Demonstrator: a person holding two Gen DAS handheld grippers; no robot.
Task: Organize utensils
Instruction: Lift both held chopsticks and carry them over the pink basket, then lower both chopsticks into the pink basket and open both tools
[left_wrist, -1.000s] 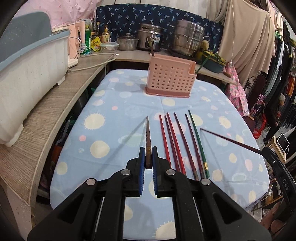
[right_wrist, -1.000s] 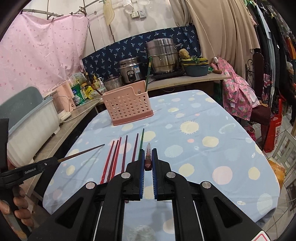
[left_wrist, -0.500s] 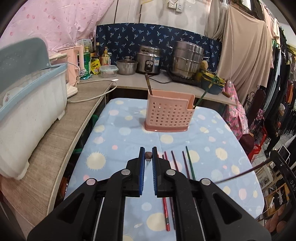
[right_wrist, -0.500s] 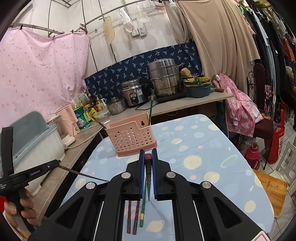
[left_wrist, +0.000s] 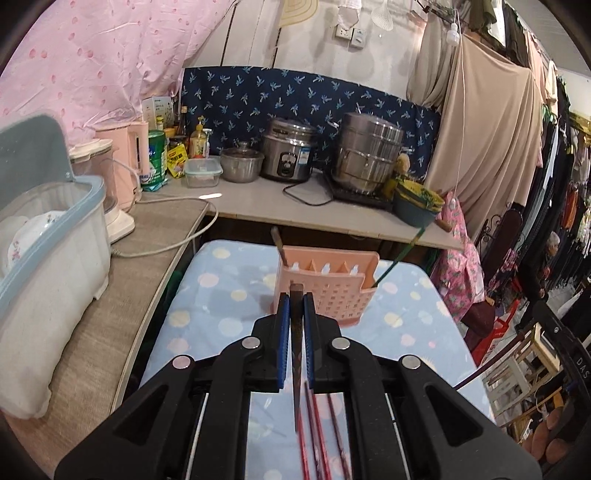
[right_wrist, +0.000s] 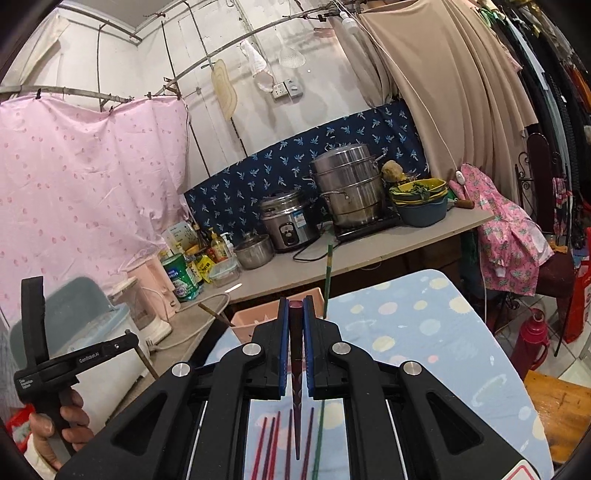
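Observation:
My left gripper (left_wrist: 294, 306) is shut on a dark brown chopstick (left_wrist: 296, 369) that hangs tip-down, raised above the table. The pink perforated utensil holder (left_wrist: 328, 288) stands just beyond it, with a brown chopstick (left_wrist: 277, 245) and a green chopstick (left_wrist: 400, 254) standing in it. My right gripper (right_wrist: 295, 314) is shut on a dark red chopstick (right_wrist: 296, 398), also tip-down and raised, with the holder (right_wrist: 247, 325) behind it. Several red chopsticks (left_wrist: 317, 424) and a green one (right_wrist: 319, 435) lie on the blue dotted tablecloth (left_wrist: 207, 310) below.
A counter runs left and behind, with a white dish bin (left_wrist: 48, 258), pink kettle (left_wrist: 125, 162), rice cooker (left_wrist: 290, 151) and steel pots (left_wrist: 369, 155). The left hand-held gripper (right_wrist: 74, 365) shows left in the right wrist view. Hanging clothes (left_wrist: 554, 155) stand to the right.
Both grippers have risen and tilted up, each with its chopstick now hanging tip-down. They have come closer to the pink holder, which now sits just past the fingertips.

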